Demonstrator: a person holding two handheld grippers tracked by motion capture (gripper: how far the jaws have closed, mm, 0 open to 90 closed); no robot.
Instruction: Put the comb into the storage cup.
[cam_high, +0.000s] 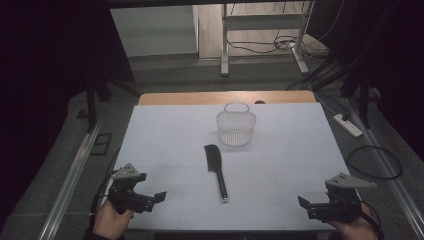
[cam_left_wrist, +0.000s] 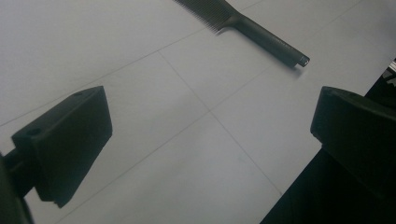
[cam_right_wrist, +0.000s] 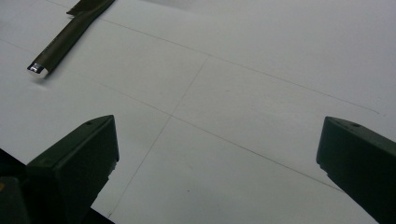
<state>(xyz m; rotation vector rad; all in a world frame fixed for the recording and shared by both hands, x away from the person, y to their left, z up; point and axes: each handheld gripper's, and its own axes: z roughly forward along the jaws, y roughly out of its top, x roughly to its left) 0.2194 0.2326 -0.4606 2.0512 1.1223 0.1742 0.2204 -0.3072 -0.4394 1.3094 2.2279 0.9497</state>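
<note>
High view: left gripper (cam_high: 152, 199) held low over the near left corner of the worktop (cam_high: 165, 130), jaws spread wide, nothing between them, nothing touched. Right gripper (cam_high: 309, 205) likewise at the near right corner, jaws parted, empty. Black comb (cam_high: 215, 169) flat on the worktop a little nearer than the middle, toothed part toward the far edge, handle tip toward the near edge, well apart from both grippers and roughly midway between them. Small white basket (cam_high: 236, 125) upright beyond the comb, toward the far edge, close to the comb's head but not touching it.

Left gripper view: two black jaws at the lower left and right, far apart, released, only bare white worktop (cam_left_wrist: 187, 154) with thin seam lines between them. Comb (cam_left_wrist: 261, 35) at the top, handle slanting down to the right and ending in a shiny tip, teeth cut off by the upper edge; clear of the jaws.

Right gripper view: again both jaws wide apart at the bottom corners, released, gripping nothing, bare worktop (cam_right_wrist: 243, 107) in the gap. Comb (cam_right_wrist: 65, 37) in the upper left corner, glinting handle tip pointing down and left, lying flat, well clear of the nearer jaw.
</note>
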